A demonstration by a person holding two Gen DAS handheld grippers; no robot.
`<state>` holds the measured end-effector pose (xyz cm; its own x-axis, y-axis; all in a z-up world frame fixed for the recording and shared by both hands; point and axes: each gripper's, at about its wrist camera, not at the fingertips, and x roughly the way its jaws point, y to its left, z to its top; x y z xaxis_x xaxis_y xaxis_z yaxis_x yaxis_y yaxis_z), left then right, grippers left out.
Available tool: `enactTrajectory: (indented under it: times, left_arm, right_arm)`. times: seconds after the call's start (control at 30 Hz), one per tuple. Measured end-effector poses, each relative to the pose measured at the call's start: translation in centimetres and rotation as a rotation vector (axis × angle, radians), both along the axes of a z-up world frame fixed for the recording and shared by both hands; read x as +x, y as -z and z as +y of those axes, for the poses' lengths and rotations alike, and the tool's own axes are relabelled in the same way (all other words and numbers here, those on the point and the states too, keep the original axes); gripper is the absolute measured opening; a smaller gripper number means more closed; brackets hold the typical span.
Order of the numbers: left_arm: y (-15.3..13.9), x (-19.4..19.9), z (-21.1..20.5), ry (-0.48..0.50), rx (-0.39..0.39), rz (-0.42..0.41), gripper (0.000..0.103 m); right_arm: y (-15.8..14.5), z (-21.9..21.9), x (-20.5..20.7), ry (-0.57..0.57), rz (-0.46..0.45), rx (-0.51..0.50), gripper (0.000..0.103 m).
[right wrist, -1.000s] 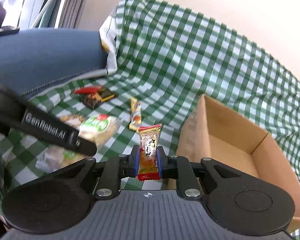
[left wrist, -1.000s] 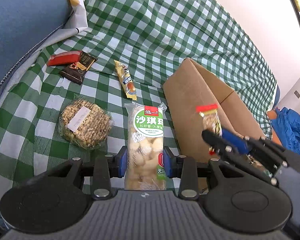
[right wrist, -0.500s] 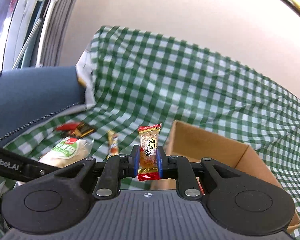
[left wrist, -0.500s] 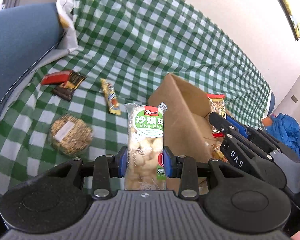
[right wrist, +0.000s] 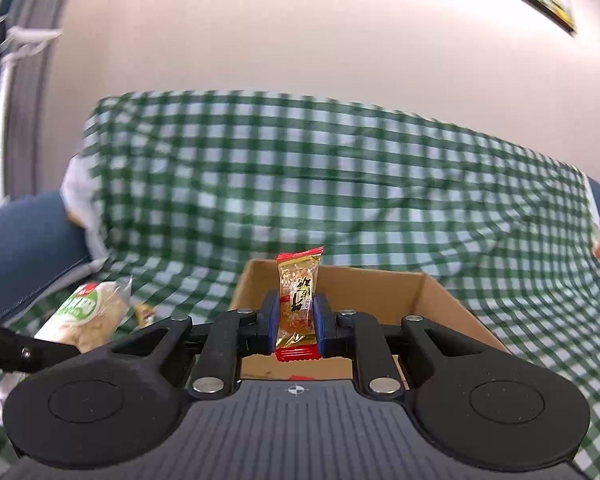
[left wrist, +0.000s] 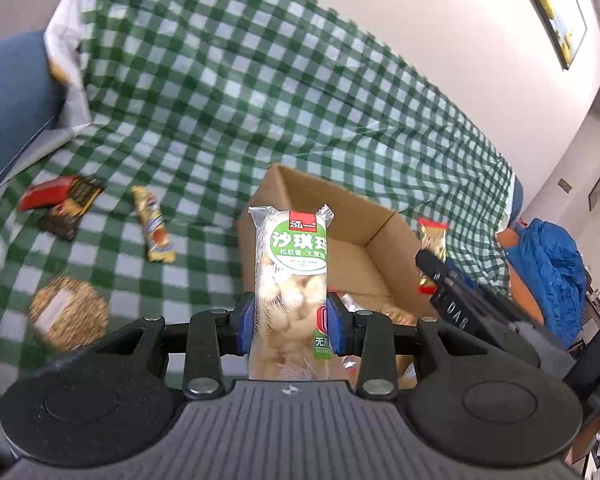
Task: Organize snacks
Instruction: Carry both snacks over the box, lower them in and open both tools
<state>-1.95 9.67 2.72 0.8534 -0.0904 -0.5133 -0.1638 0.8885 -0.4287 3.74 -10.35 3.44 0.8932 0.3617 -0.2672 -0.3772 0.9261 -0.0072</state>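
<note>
**A:** Left wrist view: what is the left gripper (left wrist: 290,326) carrying?

**B:** A tall clear packet with a green label (left wrist: 290,280), pinched upright between the blue pads, apparently so it can drop end-first into the cardboard box (left wrist: 320,216) just behind it. The right gripper (left wrist: 430,266) reaches in from the right over the box, clamped on a small red-and-gold snack (left wrist: 432,236).

**A:** And what remains out on the checked cloth (left wrist: 220,120)?

**B:** Far left, a red packet overlapping a dark packet (left wrist: 60,204); a yellow bar (left wrist: 154,224) between them and the box; a round cereal cake (left wrist: 68,312) near left.

**A:** Right wrist view?

**B:** The right gripper (right wrist: 296,320) is closed on the red-and-gold snack (right wrist: 298,300), held upright before the open box (right wrist: 380,280). The green-label packet (right wrist: 88,316) shows at left, beside the box, likely bound for it too.
</note>
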Motion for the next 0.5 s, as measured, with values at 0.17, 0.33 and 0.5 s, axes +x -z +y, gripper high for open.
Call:
enactTrajectory:
  times: [0.17, 0.33, 0.5]
  left_arm:
    - [-1.2, 3.3, -1.7, 0.025, -0.01, -0.042, 0.04]
    - [-2.6, 6.9, -3.3, 0.052, -0.002, -0.07, 0.04]
    - [-3.4, 9.7, -4.8, 0.085, 0.003, -0.093, 0.04]
  right_arm:
    - [0.4, -1.4, 2.0, 0.073, 0.048, 0.046, 0.018]
    - [1.3, -2.0, 3.7, 0.128, 0.106, 0.075, 0.018]
    - [1.7, -2.4, 5.0, 0.151, 0.137, 0.097, 0.018]
